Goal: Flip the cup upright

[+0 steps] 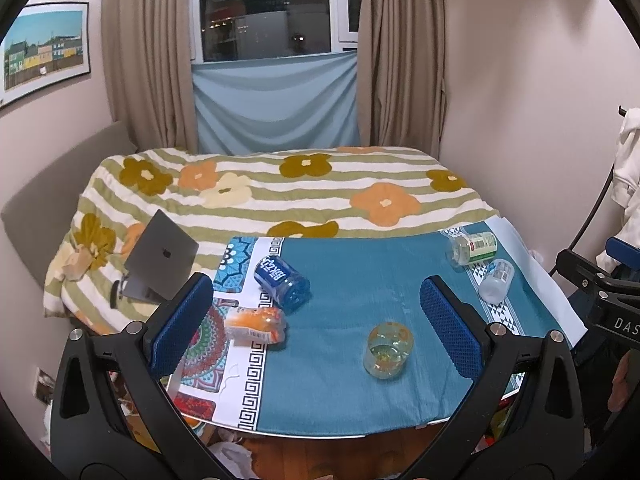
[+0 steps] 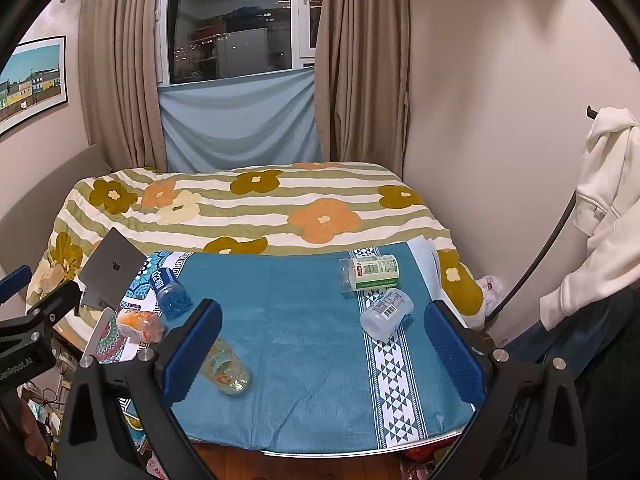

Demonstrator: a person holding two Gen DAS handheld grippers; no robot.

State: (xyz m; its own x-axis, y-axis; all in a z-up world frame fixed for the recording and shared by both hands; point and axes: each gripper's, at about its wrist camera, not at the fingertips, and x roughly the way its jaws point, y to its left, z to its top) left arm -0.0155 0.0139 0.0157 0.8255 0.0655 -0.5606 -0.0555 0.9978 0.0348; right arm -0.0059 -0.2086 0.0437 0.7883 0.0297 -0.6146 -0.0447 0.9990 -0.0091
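Note:
A clear yellowish glass cup [image 1: 387, 350] with orange spots lies on its side on the blue tablecloth [image 1: 352, 280], its mouth toward me. In the right wrist view the cup [image 2: 228, 372] lies partly behind the left finger. My left gripper [image 1: 316, 324] is open and empty, hovering above the table's front edge with the cup between its fingers' lines, nearer the right finger [image 1: 452, 328]. My right gripper [image 2: 324, 352] is open and empty, over the front of the table, right of the cup.
A blue bottle [image 1: 282, 284] and an orange bottle [image 1: 256, 324] lie at the left. A green-labelled bottle [image 1: 474, 248] and a clear bottle [image 1: 496, 280] lie at the right. A laptop [image 1: 158, 260] stands on the flowered bed [image 1: 280, 196] behind.

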